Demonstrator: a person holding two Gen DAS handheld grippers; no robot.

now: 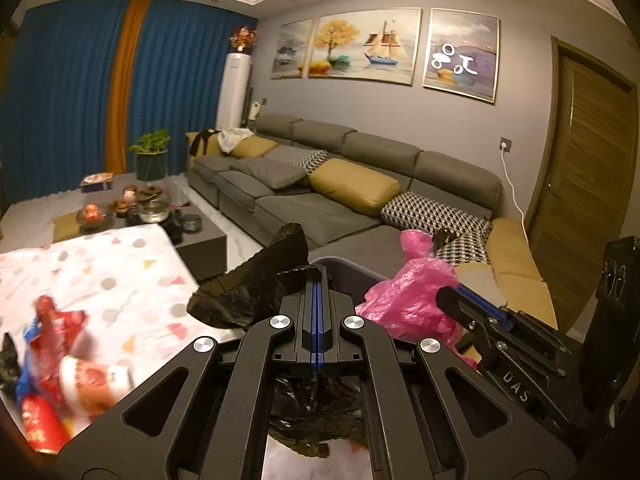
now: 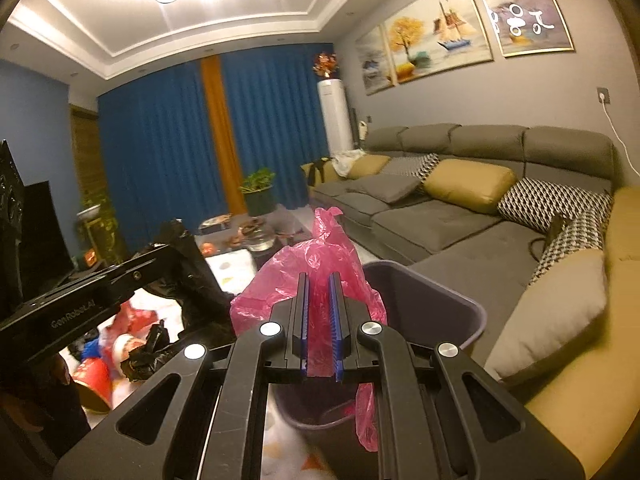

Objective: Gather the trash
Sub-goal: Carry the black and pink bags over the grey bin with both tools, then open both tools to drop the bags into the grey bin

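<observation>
Left tool (image 1: 317, 280) clamped on black bag (image 1: 248, 288); my right tool (image 2: 320, 280) pinching pink bag (image 2: 316, 276) over purple bin (image 2: 432, 304). Red wrappers (image 1: 60, 344) and cup (image 1: 90, 380) remain on worktop (image 1: 120, 264); collection barely begun, I judge.

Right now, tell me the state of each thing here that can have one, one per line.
Left gripper: jaws shut on the black bag.
Right gripper: jaws shut on the pink bag.
Black bag: crumpled, held up.
Pink bag: crumpled, held over the bin.
Bin: upright, open-topped.
Red wrappers: loose on the patterned cloth.
</observation>
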